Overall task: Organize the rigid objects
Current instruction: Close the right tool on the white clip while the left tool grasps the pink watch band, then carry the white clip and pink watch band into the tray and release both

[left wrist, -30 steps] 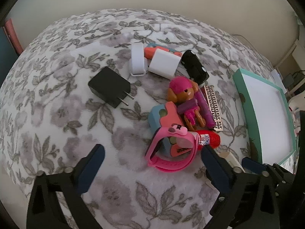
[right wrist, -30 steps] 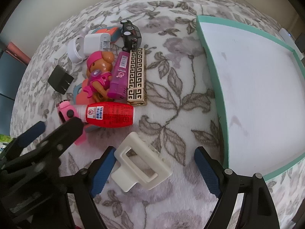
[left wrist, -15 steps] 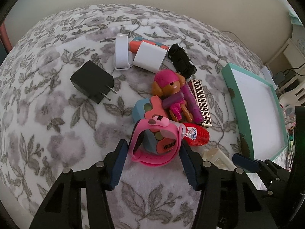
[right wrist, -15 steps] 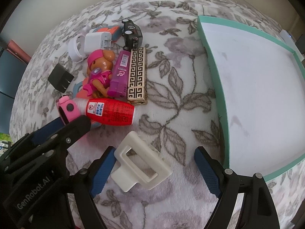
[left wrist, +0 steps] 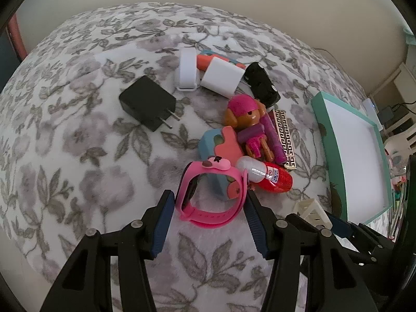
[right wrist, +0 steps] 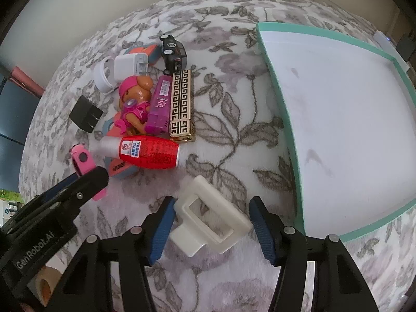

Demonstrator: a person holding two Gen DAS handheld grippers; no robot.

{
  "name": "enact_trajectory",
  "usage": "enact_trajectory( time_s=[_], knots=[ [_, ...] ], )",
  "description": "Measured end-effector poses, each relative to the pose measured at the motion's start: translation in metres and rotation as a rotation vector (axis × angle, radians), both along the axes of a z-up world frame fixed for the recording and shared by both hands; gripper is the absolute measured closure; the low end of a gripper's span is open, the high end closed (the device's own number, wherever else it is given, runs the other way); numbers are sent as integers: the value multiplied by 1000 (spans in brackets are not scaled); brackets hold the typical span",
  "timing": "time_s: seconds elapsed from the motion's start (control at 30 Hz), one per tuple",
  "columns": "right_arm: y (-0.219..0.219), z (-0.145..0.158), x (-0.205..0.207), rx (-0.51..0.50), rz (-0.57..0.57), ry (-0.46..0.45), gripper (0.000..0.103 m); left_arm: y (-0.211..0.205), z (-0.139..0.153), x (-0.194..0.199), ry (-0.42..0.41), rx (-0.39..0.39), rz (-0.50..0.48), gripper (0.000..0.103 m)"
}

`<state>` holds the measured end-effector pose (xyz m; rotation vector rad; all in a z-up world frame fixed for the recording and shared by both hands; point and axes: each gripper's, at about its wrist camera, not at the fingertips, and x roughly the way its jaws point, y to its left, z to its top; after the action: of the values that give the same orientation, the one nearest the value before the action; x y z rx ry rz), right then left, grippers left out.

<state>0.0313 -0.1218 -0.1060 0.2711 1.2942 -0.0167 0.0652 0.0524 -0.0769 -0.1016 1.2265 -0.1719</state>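
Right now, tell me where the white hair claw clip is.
In the right wrist view, the white hair claw clip lies between the right gripper's fingers, below the red bottle.

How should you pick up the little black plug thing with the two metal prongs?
Grip the black charger across its two flat side faces, coming straight down from above. It lies flat on the floral blanket, apart from the pile, so both sides are free. Keep the fingers off the thin prongs, which give little to hold.

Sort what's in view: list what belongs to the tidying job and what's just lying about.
Job:
- pink watch, between the left claw pads
- white hair clip, in the right claw
- green tray
- toy dog
- red bottle

Lying about:
- tape roll
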Motion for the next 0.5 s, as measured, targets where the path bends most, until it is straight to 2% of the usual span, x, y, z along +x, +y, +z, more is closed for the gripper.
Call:
enact_trajectory(
  time_s=[0.3,0.5],
  knots=[
    [-4,0,-3,15,-13,-5,42,6,8,-3,12,41,41,47],
    [-9,11,-5,46,-26,-31,42,8,17,0,20,60,73,47]
  ],
)
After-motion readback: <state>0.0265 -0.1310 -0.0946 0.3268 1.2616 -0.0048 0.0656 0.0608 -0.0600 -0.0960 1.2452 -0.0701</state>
